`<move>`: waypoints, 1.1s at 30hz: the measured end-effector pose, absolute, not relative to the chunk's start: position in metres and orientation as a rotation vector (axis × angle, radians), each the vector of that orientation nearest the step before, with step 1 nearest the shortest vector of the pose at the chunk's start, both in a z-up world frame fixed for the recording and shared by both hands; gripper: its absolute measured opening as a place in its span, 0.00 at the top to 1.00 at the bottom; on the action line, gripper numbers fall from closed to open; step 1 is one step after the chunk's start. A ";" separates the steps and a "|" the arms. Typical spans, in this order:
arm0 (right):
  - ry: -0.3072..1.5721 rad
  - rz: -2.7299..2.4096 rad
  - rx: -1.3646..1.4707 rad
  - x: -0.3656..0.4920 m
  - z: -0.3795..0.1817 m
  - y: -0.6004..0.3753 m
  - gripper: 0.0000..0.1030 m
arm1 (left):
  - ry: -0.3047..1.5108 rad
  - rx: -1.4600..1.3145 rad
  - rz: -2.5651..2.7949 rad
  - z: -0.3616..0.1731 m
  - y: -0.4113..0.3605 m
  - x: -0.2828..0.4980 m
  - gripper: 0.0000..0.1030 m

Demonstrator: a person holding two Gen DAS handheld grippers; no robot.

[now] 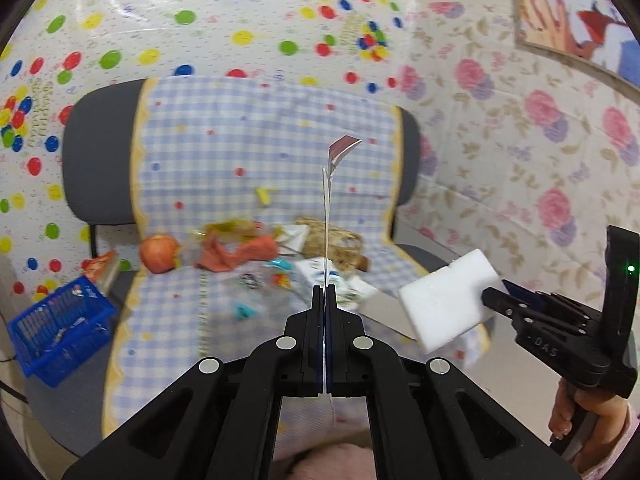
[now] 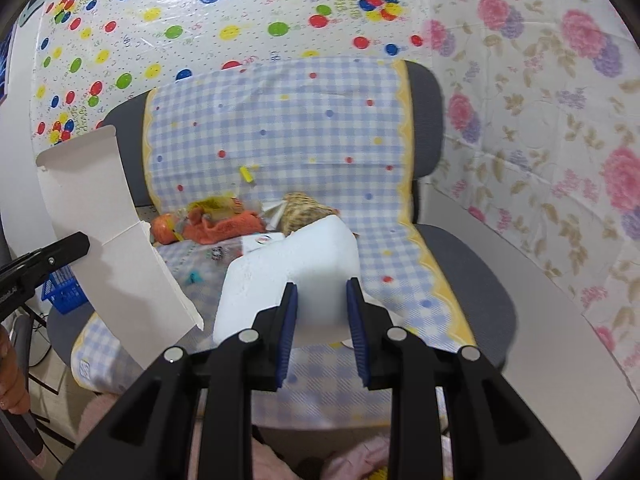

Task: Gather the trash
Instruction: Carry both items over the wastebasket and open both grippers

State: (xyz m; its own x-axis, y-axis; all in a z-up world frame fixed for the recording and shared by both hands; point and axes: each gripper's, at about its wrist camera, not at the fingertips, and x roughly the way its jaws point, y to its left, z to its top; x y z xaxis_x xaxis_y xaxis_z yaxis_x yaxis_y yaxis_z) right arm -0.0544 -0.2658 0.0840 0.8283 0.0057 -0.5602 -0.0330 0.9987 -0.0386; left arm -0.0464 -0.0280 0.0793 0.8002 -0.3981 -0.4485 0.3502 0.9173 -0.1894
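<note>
The left claw point(image 1: 325, 292) is fully closed on a flattened white cardboard box point(image 2: 120, 240), pinching the thin sheet edge-on between its pads. In the left wrist view the sheet appears only as a fine vertical line rising from the fingertips, with a small reddish flap folded over at its top. In the right wrist view its broad white face shows: the long axis runs steeply from an upper-left flap down toward the lower right, and the piece hangs in the air in front of the left side of the chair point(image 2: 472, 280). The right claw point(image 2: 322, 292) is partly open, its blue pads point(image 2: 289, 320) pressed against the two sides of a white foam block point(image 2: 288, 276). The block juts forward past the fingertips, with its long axis running away from the camera and slightly up, held above the front of the seat. In the left wrist view the same block sits at the tip of the right claw, tilted with its far end higher. The chair is draped in a blue-and-white checked cloth point(image 1: 260, 140). Left on the seat are an apple point(image 1: 159, 253), an orange cloth point(image 1: 236, 254), a woven basket point(image 1: 340, 244) and small blurred scraps. A blue plastic basket point(image 1: 60, 328) stands on the floor beside the chair on its left.
</note>
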 end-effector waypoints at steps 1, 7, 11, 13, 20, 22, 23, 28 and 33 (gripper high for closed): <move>0.596 0.007 -0.046 -0.062 0.084 -0.271 0.75 | 0.500 -0.095 -0.415 0.079 -0.033 -0.050 1.00; 0.612 -0.067 -0.043 -0.100 0.078 -0.298 0.75 | 0.506 -0.075 -0.511 0.071 -0.068 -0.077 1.00; 0.623 -0.117 -0.036 -0.124 0.071 -0.313 0.75 | 0.514 -0.055 -0.573 0.063 -0.091 -0.095 1.00; 0.636 -0.144 -0.028 -0.137 0.067 -0.322 0.74 | 0.521 -0.049 -0.599 0.058 -0.100 -0.102 1.00; 0.682 -0.254 -0.029 -0.179 0.045 -0.352 0.74 | 0.570 -0.019 -0.716 0.030 -0.140 -0.124 1.00; 0.703 -0.281 -0.031 -0.188 0.036 -0.360 0.74 | 0.591 -0.002 -0.741 0.019 -0.153 -0.128 1.00; 0.715 -0.295 -0.030 -0.192 0.031 -0.364 0.74 | 0.604 0.003 -0.753 0.015 -0.158 -0.128 1.00; 0.777 -0.343 -0.013 -0.204 0.009 -0.385 0.73 | 0.662 0.054 -0.795 -0.007 -0.187 -0.127 0.99; 0.821 -0.372 0.006 -0.205 -0.008 -0.402 0.73 | 0.707 0.071 -0.837 -0.026 -0.211 -0.117 0.99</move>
State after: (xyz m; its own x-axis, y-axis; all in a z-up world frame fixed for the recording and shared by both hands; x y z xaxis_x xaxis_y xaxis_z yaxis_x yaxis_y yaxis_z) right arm -0.2047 -0.4022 -0.0076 0.6205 -0.3215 -0.7153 0.3260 0.9353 -0.1376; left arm -0.1170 -0.2108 -0.0255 0.4579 -0.6557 -0.6003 0.7013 0.6814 -0.2094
